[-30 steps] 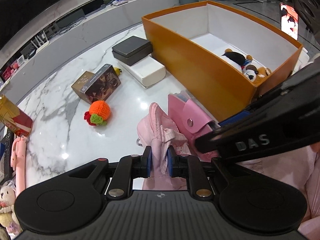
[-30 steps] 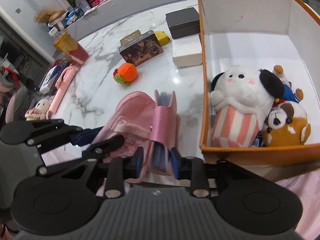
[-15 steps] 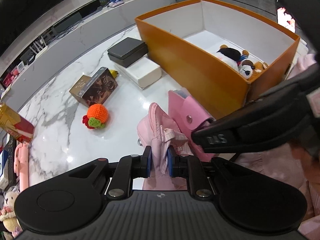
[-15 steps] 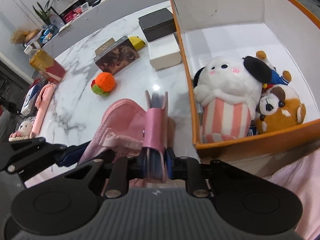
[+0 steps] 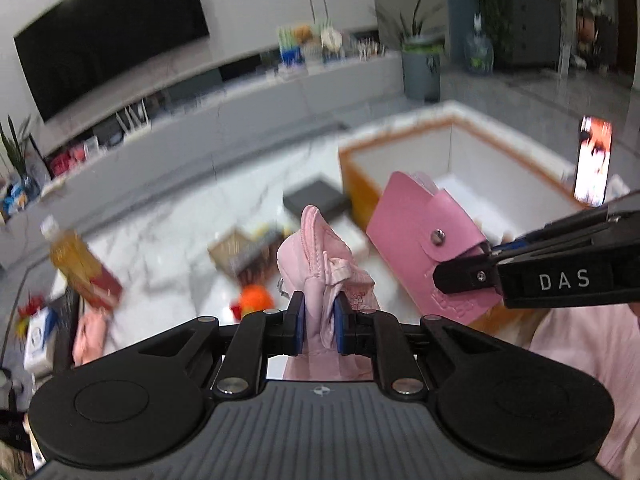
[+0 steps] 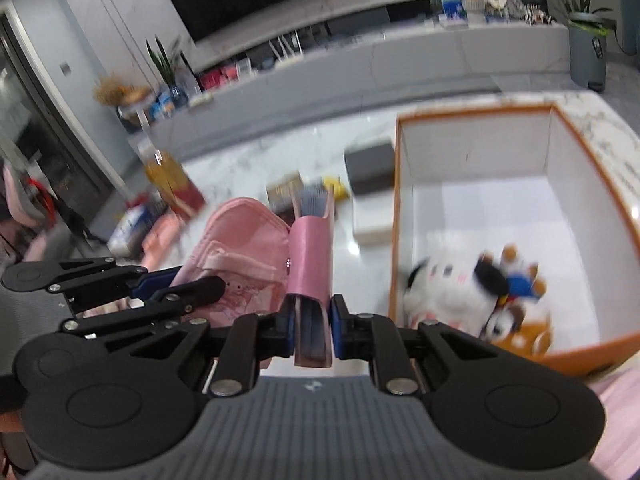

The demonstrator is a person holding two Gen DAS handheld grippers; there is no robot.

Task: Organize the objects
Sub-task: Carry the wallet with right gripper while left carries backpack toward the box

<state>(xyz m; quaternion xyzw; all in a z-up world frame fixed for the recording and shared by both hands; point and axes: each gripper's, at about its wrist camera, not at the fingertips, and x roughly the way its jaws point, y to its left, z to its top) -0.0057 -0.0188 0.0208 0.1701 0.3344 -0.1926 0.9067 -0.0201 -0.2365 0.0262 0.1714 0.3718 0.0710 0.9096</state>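
White marble table (image 6: pixel 256 168) bearing orange box (image 6: pixel 516 114); black case (image 6: pixel 370 168); white box (image 6: pixel 372 222) — orange knitted toy (image 5: pixel 256 298) lying nearer.

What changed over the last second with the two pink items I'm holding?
Both were lifted: the views now tilt up toward the room, and the table sits lower in frame. The left gripper remains clamped on the pink pouch, the right gripper on the pink card holder. Nothing was released. The orange box, with its plush toys, and the table items appear unmoved.
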